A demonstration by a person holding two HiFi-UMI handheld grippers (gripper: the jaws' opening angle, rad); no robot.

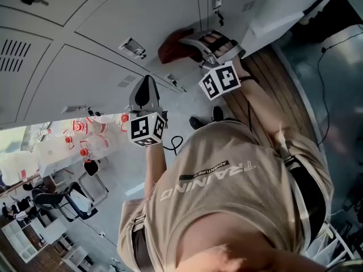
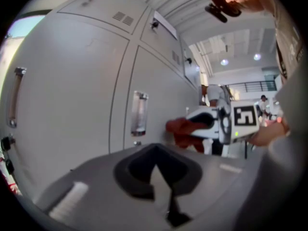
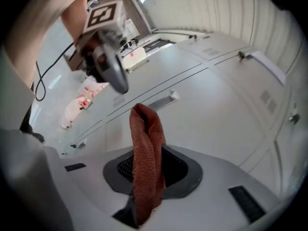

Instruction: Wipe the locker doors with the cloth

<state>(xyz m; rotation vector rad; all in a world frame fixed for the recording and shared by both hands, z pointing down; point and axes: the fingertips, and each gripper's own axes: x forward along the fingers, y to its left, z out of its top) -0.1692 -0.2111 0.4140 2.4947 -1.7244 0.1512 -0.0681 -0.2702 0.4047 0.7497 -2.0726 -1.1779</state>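
Locker doors (image 1: 85,33): flat, smooth grey sheet-metal panels separated by narrow seams, each with slotted vents (image 2: 123,17) and a slim bar handle (image 2: 139,113).

Right tool (image 3: 144,191) and left tool (image 2: 161,177): pale grey moulded shells with dark pads (each carries a black-and-white marker cube).

Cloth (image 3: 147,158): rust-red, with a coarse woven texture, gathered into a long strip.

The right tool's jaws are clamped on the lower end of the cloth. The free end stands out past the tips toward a door panel, near a handle. Contact with the panel cannot be confirmed.

The left tool's jaws are together with nothing between them. It is held near the doors, apart from the cloth.
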